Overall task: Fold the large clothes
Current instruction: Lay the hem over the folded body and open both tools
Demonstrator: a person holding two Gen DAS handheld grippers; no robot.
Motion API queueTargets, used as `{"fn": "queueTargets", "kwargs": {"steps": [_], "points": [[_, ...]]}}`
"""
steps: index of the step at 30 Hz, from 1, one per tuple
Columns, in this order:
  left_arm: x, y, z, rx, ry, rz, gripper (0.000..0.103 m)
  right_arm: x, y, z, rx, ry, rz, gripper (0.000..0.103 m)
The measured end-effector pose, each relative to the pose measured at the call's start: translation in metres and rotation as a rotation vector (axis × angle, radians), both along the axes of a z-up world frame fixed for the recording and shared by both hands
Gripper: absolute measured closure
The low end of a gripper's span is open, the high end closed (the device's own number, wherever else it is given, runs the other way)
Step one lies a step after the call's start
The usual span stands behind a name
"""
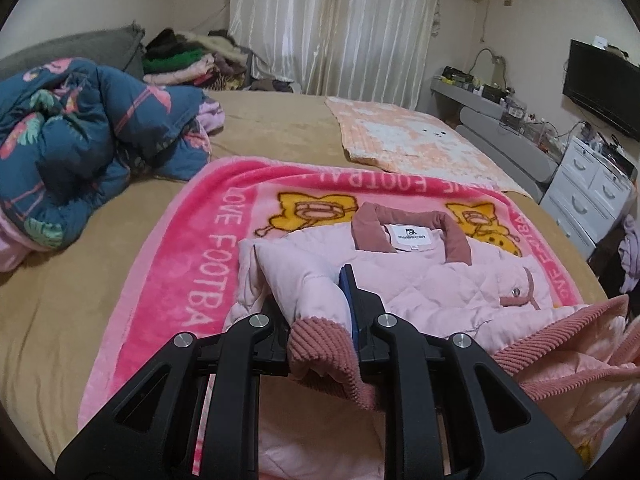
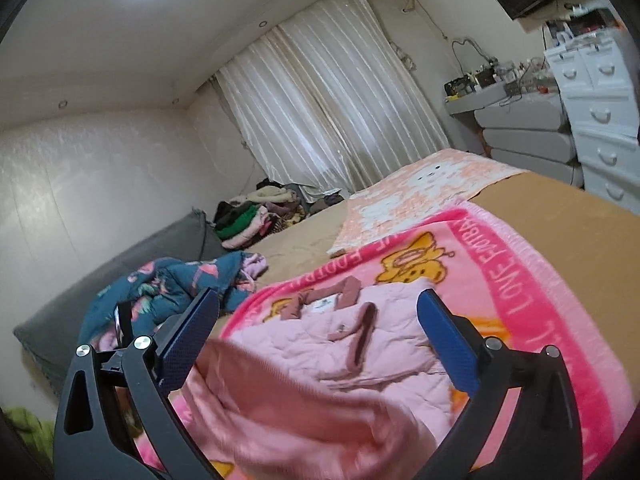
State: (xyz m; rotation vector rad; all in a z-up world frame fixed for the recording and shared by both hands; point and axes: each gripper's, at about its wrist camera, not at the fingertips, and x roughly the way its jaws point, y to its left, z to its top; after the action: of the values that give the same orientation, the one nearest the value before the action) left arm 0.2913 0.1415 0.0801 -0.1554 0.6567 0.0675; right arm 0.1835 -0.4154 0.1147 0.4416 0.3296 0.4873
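Observation:
A pale pink quilted jacket (image 1: pixel 420 280) with a dusty-rose corduroy collar (image 1: pixel 456 244) lies front up on a pink "LOVE FOOTBALL" blanket (image 1: pixel 192 248) on the bed. My left gripper (image 1: pixel 320 312) is shut on the jacket's sleeve just above its ribbed rose cuff (image 1: pixel 320 356), and the sleeve is folded in over the chest. In the right wrist view my right gripper (image 2: pixel 316 300) stands wide open over the jacket (image 2: pixel 320 336), and its blue pads (image 2: pixel 448 344) touch nothing. A blurred fold of pink fabric (image 2: pixel 300 400) lies loose below the open jaws.
A crumpled blue flowered quilt (image 1: pixel 80 128) lies at the left on the tan sheet (image 1: pixel 80 300). A peach towel (image 1: pixel 408 140) is spread beyond the blanket. A pile of clothes (image 1: pixel 192 60) sits by the curtain. White drawers (image 1: pixel 592 184) and a television (image 1: pixel 600 84) stand at the right.

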Motion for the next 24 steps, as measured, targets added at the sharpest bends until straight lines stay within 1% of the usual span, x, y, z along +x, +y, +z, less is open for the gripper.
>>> {"fn": "queueTargets", "kwargs": {"steps": [3,5,8,9,11,13,15,17,18,19,20,21,24], "points": [[0.011,0.003,-0.002,-0.001,0.013,0.013,0.091,-0.004,-0.003,-0.001,-0.026,-0.002,0.019,0.004],[0.016,0.005,-0.004,-0.002,0.021,0.02,0.091,-0.004,-0.001,-0.006,-0.072,0.016,0.042,0.004],[0.022,0.007,-0.006,0.002,0.029,0.029,0.091,0.004,0.009,-0.026,-0.158,0.097,0.083,0.004],[0.023,0.007,-0.006,0.004,0.032,0.031,0.091,0.012,0.016,-0.038,-0.198,0.148,0.109,0.004],[0.027,0.006,-0.009,0.007,0.039,0.035,0.091,0.025,0.031,-0.057,-0.299,0.225,0.1,0.004],[0.032,0.007,-0.012,0.013,0.048,0.037,0.091,0.044,0.045,-0.083,-0.397,0.313,0.087,0.004],[0.036,0.006,-0.016,0.022,0.06,0.039,0.09,0.06,0.05,-0.103,-0.392,0.369,0.088,0.004],[0.041,0.007,-0.021,0.032,0.074,0.039,0.09,0.073,0.052,-0.116,-0.344,0.387,0.085,0.004],[0.043,0.007,-0.024,0.036,0.084,0.039,0.09,0.078,0.053,-0.12,-0.327,0.39,0.081,0.011],[0.044,0.007,-0.026,0.038,0.087,0.038,0.089,0.084,0.055,-0.122,-0.312,0.384,0.082,0.029],[0.045,0.007,-0.027,0.041,0.088,0.036,0.088,0.088,0.058,-0.123,-0.318,0.38,0.066,0.037],[0.044,0.006,-0.028,0.045,0.081,0.029,0.085,0.092,0.059,-0.123,-0.332,0.378,0.05,0.049],[0.043,0.005,-0.03,0.05,0.075,0.024,0.078,0.101,0.071,-0.119,-0.37,0.354,0.032,0.067]]}}
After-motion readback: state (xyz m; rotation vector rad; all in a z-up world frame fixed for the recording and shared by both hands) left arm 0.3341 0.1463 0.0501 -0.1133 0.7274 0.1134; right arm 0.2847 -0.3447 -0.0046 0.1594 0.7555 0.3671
